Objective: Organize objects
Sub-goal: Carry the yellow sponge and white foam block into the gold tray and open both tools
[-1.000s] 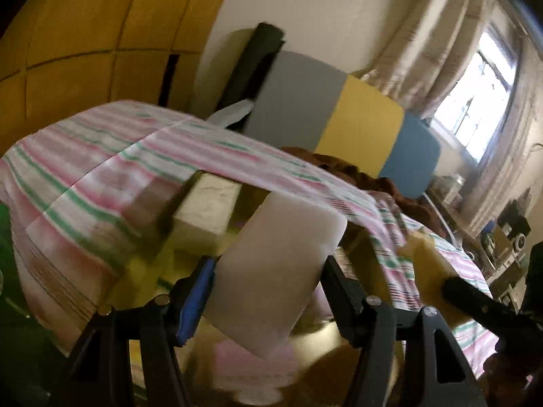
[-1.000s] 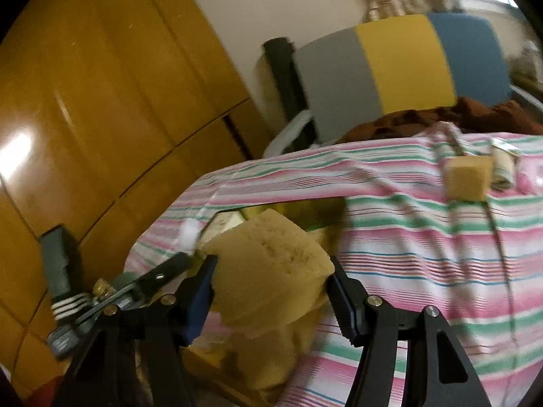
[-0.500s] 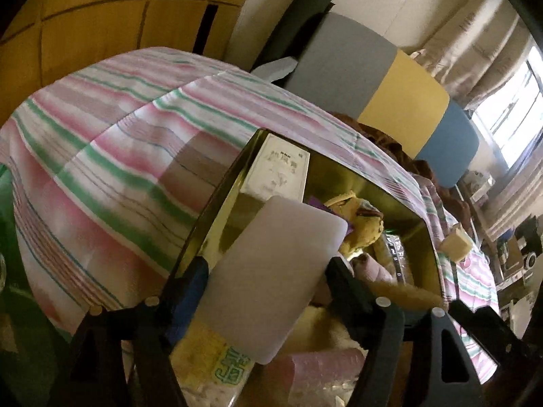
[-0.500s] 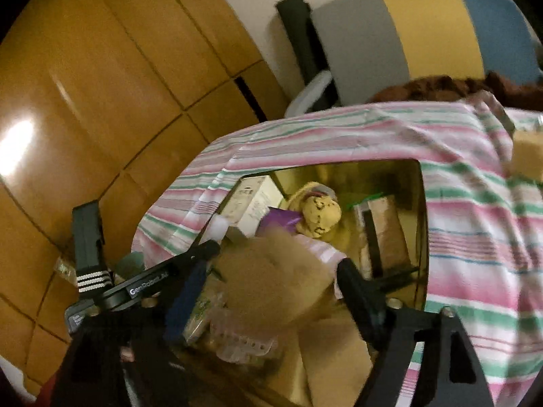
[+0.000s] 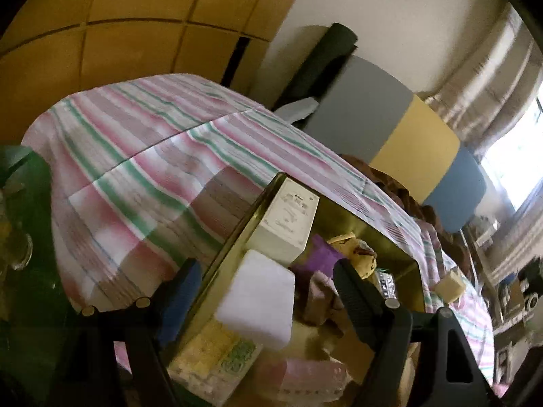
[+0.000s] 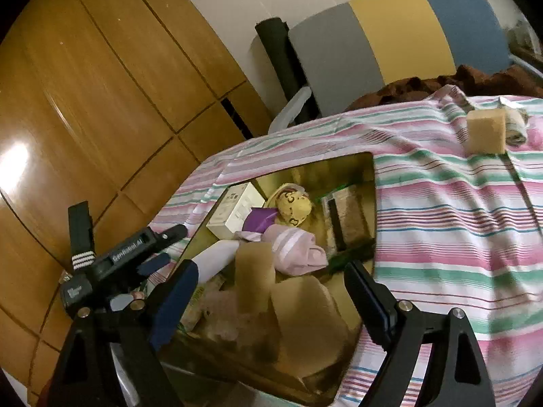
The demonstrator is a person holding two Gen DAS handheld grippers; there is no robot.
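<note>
Over the gold box [image 6: 368, 183], your left gripper [image 5: 268, 291] and right gripper [image 6: 271, 288] spread their fingers, opening, releasing the white foam block [image 5: 258, 305] and tan sponge [image 6: 305, 312]; next, fetch the sponge cube [image 6: 485, 130].

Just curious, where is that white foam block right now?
In the left wrist view the white foam block sits inside the gold box, by its left wall, just below the white carton.

the right gripper [image 6: 271, 295] hangs over a gold box [image 6: 368, 176] on the striped cloth [image 6: 441, 224], jaws opening, pads clear of the tan sponges [image 6: 298, 308] lying between them. further in lie a pink cloth [image 6: 292, 247] and a white carton [image 6: 236, 210]. another sponge [image 6: 485, 130] sits near the cloth's far right edge.
</note>
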